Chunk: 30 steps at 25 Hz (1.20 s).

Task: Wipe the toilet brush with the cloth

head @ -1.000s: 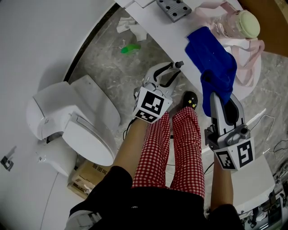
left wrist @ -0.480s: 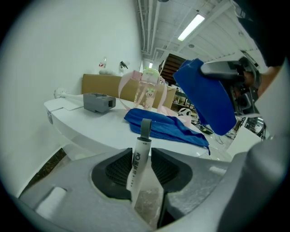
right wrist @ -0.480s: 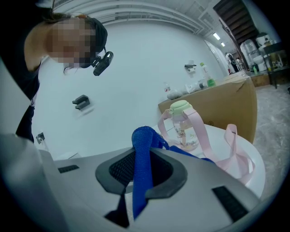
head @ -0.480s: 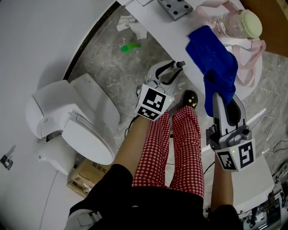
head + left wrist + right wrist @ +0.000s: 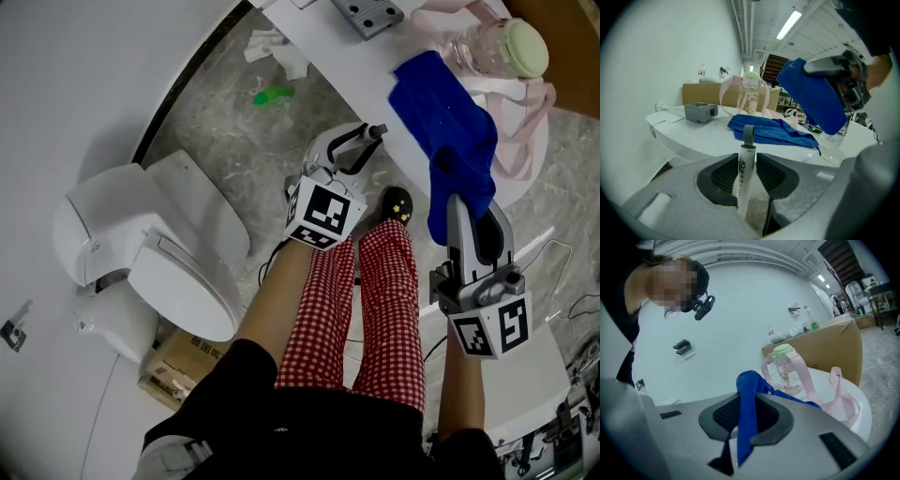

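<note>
Speckled grey floor [image 5: 211, 131] runs beneath a curved white tabletop [image 5: 333, 52], and everything else is placed from that tabletop. Off its edge, over the floor, the left gripper [image 5: 345, 155] is clamped on the toilet brush [image 5: 746, 157] — a slim white handle with a grey loop at its top, standing nearly upright between the two dark pads. The loop end pokes past the jaws toward the tabletop's rim; the brush's lower part is out of view. On the tabletop lies the blue cloth [image 5: 439, 103], partly spread flat, with one bunched end drawn off the rim and pinched between the jaws of the right gripper [image 5: 467, 217]; in the right gripper view a folded strip of it [image 5: 746, 413] passes straight through the closed pads and stands above them. Brush and cloth are apart, not touching. Farther in on the tabletop, just beyond the cloth, a clear bottle [image 5: 495, 47] with a pale green cap rests among pink straps [image 5: 527, 131], and a grey block [image 5: 367, 13] sits toward the tabletop's far end. Away from the tabletop, across the floor, stands a white toilet [image 5: 159, 262] with its lid down — between the two, a small green thing [image 5: 272, 95] lies on the floor.
</note>
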Available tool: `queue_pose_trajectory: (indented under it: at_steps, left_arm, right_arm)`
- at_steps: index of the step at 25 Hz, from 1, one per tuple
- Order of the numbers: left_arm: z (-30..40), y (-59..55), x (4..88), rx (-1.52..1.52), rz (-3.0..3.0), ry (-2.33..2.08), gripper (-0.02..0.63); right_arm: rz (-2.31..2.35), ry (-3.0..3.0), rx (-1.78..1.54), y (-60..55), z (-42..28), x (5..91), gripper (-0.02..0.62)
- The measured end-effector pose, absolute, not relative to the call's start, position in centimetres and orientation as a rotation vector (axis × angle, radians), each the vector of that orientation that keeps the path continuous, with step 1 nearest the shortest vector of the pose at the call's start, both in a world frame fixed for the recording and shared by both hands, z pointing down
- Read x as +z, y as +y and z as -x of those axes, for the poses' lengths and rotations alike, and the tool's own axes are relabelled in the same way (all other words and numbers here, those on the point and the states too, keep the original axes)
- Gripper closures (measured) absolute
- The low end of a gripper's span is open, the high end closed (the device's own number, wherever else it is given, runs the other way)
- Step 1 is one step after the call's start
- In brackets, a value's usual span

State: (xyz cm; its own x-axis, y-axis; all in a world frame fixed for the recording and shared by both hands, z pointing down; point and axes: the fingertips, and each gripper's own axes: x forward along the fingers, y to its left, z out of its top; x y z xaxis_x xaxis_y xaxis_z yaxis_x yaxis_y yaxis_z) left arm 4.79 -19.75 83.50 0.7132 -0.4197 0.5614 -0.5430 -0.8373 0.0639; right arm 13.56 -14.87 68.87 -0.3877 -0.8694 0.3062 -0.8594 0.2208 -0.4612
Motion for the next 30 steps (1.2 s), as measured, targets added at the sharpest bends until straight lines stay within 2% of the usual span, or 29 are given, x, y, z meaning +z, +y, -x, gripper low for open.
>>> queue_pose_trajectory:
  at_steps: [12,30]
  left_arm:
    - [-4.8,-19.0,83.0,0.858,-2.778,-0.758,0.517]
    - [-0.5,-18.0,80.3,0.805,-2.757,-0.813,0.518]
  right_arm:
    - [1.735,2.438,-0.905,-14.4,-13.5,68.9,0.532]
    - [1.677,2.476,-0.883,-14.9,-10.2,67.8,0.533]
